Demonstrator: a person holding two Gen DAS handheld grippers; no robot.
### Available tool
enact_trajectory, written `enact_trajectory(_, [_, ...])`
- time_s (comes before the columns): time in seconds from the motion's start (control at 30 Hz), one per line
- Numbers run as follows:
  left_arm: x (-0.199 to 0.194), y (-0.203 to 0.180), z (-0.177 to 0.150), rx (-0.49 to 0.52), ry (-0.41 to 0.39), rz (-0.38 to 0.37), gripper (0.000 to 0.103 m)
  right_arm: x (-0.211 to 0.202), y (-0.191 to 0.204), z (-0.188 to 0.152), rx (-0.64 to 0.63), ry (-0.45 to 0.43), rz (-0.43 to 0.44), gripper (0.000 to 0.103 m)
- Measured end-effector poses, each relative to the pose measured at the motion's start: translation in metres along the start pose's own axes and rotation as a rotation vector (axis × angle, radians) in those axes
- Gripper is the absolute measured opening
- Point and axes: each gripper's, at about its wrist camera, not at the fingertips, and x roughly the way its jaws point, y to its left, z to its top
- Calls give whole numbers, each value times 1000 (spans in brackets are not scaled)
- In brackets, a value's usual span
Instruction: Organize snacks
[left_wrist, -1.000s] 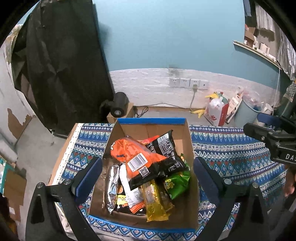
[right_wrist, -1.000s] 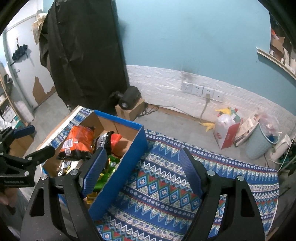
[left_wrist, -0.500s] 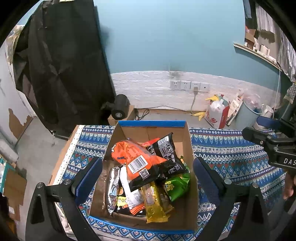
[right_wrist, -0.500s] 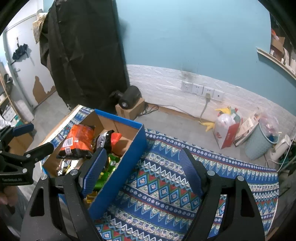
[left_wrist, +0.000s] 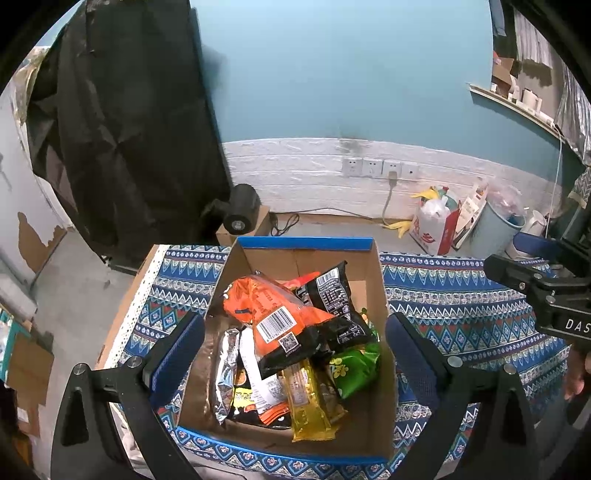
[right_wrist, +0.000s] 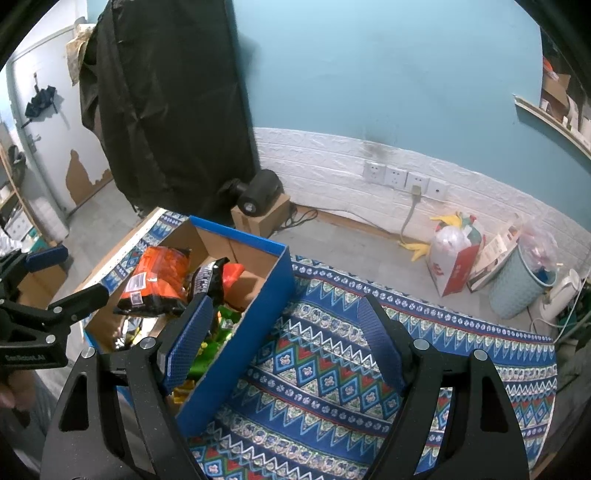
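A blue-edged cardboard box (left_wrist: 303, 243) sits on the patterned cloth and holds several snack packs: an orange bag (left_wrist: 273, 306) on top, a black bag (left_wrist: 336, 295), a green bag (left_wrist: 354, 365), a yellow pack (left_wrist: 306, 398) and a silver pack (left_wrist: 225, 369). My left gripper (left_wrist: 295, 354) is open and empty, held above the box. My right gripper (right_wrist: 284, 332) is open and empty, above the box's right wall (right_wrist: 240, 343) and the cloth. The orange bag (right_wrist: 159, 277) also shows in the right wrist view.
The table carries a blue patterned cloth (right_wrist: 351, 387). Behind it lie bare floor, a black device on a small carton (left_wrist: 240, 214), a white bag (left_wrist: 432, 225) and a light blue bin (right_wrist: 524, 280). A black cover (left_wrist: 122, 129) hangs at the left.
The left view has tilted up slightly, so the box sits a little lower in the frame. The right gripper has hardly moved. Both stay open.
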Motion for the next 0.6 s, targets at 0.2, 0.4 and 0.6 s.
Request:
enact_trajectory(0.2, [0,-3,-1,14,4,-4,99,1,1,0,-3,0,0,80])
enact_trajectory(0.4, [0,-5,-3,22,6,-9,99,1,3,-1,-11,0,3,80])
enact_trajectory(0.6, [0,-5,-4,20,12,-9,99,1,4,-1,-11,2,3,80])
